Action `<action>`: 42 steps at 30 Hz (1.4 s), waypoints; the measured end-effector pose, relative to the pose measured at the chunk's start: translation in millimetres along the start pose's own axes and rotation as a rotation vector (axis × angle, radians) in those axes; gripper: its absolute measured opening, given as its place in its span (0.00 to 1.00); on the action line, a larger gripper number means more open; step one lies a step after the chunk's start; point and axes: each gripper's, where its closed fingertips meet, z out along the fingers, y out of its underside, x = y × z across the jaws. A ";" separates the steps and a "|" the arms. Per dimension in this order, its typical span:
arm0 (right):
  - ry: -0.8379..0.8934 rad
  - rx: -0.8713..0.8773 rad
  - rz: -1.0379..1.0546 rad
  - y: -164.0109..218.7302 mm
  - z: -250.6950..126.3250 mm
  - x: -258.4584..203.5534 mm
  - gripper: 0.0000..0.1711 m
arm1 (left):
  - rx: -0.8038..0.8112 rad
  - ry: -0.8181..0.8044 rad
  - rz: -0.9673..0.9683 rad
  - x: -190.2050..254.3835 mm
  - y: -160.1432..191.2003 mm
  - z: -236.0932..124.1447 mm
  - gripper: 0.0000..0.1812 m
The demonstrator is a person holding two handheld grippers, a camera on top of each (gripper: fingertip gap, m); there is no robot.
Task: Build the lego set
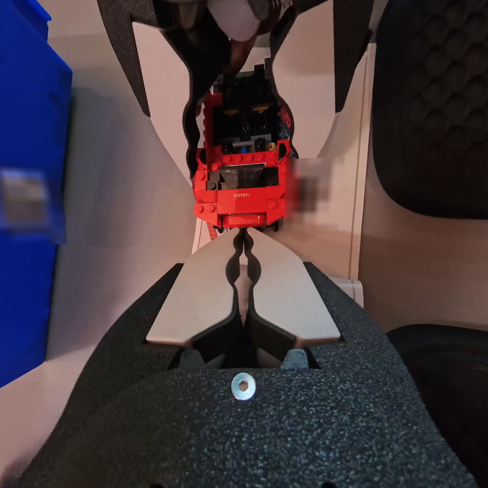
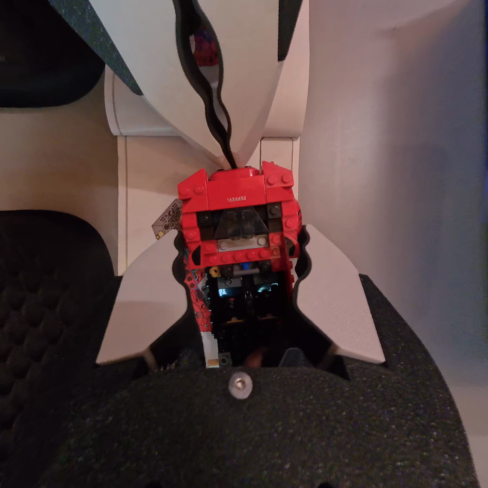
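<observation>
Right fingers (image 2: pixel 340 311) clamp red lego car (image 2: pixel 237 227).

Lego car (image 2: pixel 237 237): red body, black interior, part-built; held off the surface, nose toward 12 o'clock in right wrist view; grey piece (image 2: pixel 167 220) at 9 o'clock side.

Blue bin (image 1: pixel 26 184), black chair (image 1: pixel 433 105)

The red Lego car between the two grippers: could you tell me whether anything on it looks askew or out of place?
One thing stands out: a small grey piece juts out at an angle from the side of the red Lego car, unlike the squarely seated red bricks. Whether it is loose, I cannot tell.
</observation>
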 end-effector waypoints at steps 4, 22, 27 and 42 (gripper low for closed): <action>0.020 -0.002 0.001 -0.4 -7.7 1.9 0.55 | -0.019 -0.031 -0.002 -6.5 5.1 -9.6 0.00; 0.312 0.209 0.244 62.9 -117.1 -38.0 0.00 | 0.410 -0.291 -0.345 33.1 24.9 -133.7 0.43; 0.439 0.287 0.229 44.9 -127.2 -36.0 0.19 | 0.579 -0.343 -0.326 49.4 25.8 -186.0 0.00; 0.676 0.583 0.314 61.8 -169.4 -43.2 0.00 | 0.649 -0.703 -0.262 30.0 38.9 -266.1 0.23</action>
